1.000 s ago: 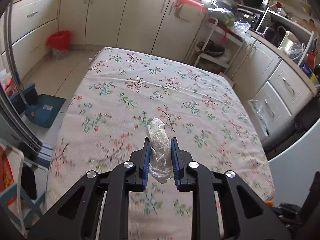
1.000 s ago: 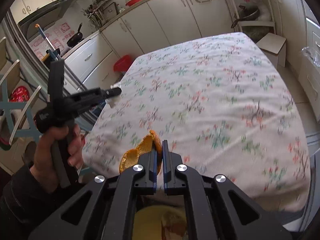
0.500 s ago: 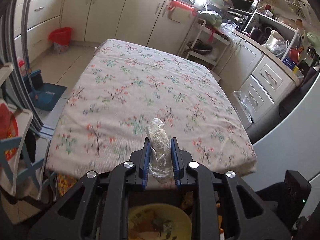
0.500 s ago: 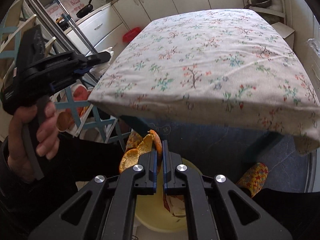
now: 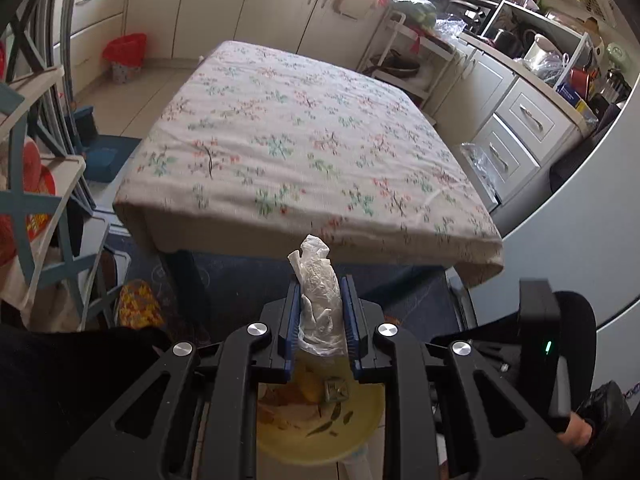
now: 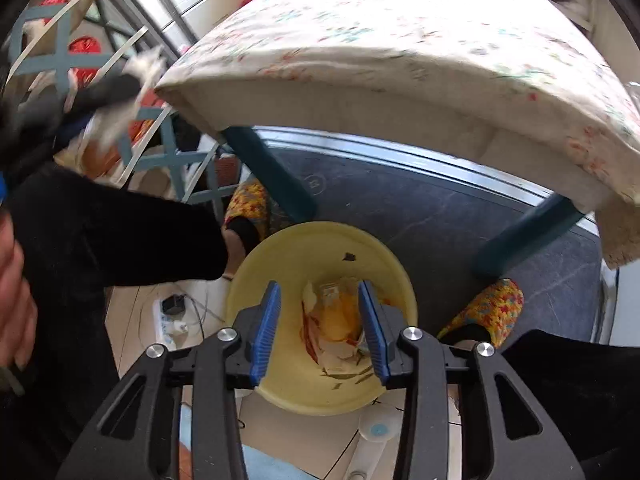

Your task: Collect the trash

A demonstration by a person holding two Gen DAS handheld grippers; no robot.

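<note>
My left gripper (image 5: 320, 316) is shut on a crumpled clear plastic wrapper (image 5: 318, 292) and hangs off the table's near edge, above a yellow basin (image 5: 360, 432) on the floor. The basin (image 6: 280, 264) also fills the right wrist view, with orange peel (image 6: 338, 320) and scraps lying in it. Directly over it, my right gripper (image 6: 322, 320) has its jaws opening, and nothing is pinched between the blue pads. The left gripper with its wrapper shows as a blur (image 6: 120, 88) at the upper left of the right wrist view.
A table under a floral cloth (image 5: 304, 140) stands ahead, its blue legs (image 6: 276, 176) near the basin. The person's patterned slippers (image 6: 488, 308) flank the basin. A blue-framed rack (image 5: 36, 208) stands left, cabinets (image 5: 516, 120) right, a red bin (image 5: 124, 54) far left.
Both grippers drew back off the table edge and down over the basin. The right jaws came apart and the orange peel left them; the left still holds the wrapper.
</note>
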